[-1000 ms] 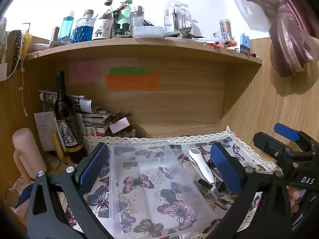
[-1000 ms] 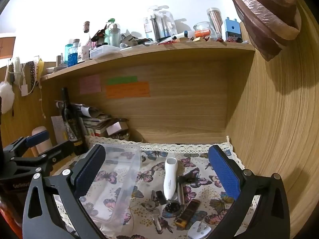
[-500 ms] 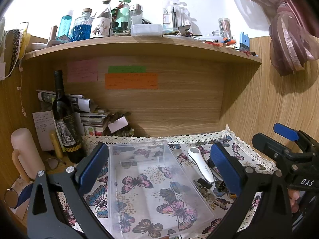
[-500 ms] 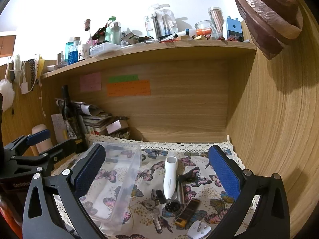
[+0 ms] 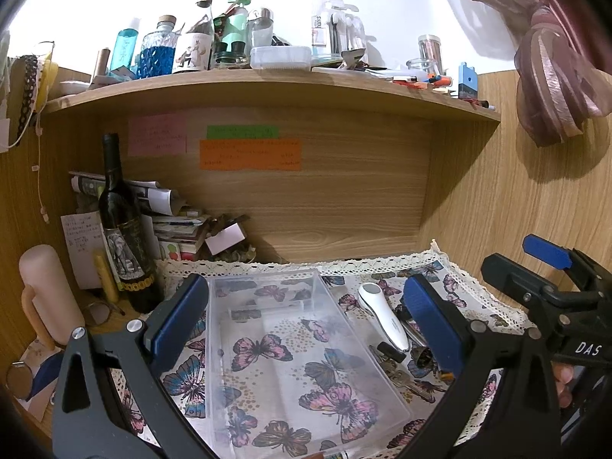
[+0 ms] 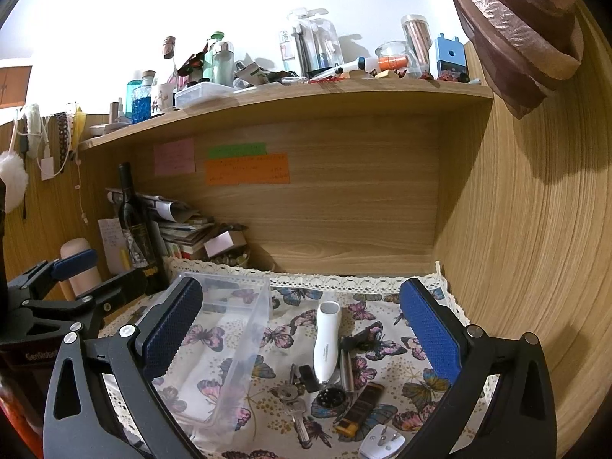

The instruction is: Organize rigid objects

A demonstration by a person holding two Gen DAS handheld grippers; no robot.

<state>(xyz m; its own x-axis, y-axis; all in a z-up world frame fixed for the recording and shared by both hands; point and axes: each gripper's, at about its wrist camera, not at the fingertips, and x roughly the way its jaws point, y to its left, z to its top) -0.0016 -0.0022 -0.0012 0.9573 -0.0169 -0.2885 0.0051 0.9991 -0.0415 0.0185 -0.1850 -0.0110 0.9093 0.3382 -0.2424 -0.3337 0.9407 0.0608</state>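
opening step by the look of it: the clear plastic bin (image 5: 302, 359) sits empty on the butterfly cloth (image 6: 382, 332), nothing sorted yet. the loose items lie in a cluster just right of the bin: white handheld device (image 6: 326, 340), keys (image 6: 292, 394), dark lighter (image 6: 359, 407), white plug adapter (image 6: 382, 445), a round black cap (image 6: 331, 397). next move likely calls for the right gripper (image 6: 300, 338) to drop onto one piece, the white device being the easiest grab, and carry it left over the bin wall. right gripper spread wide, holding nothing, hovering above the cluster. left gripper (image 5: 306, 329) likewise wide and empty, poised over the bin, touching nothing.
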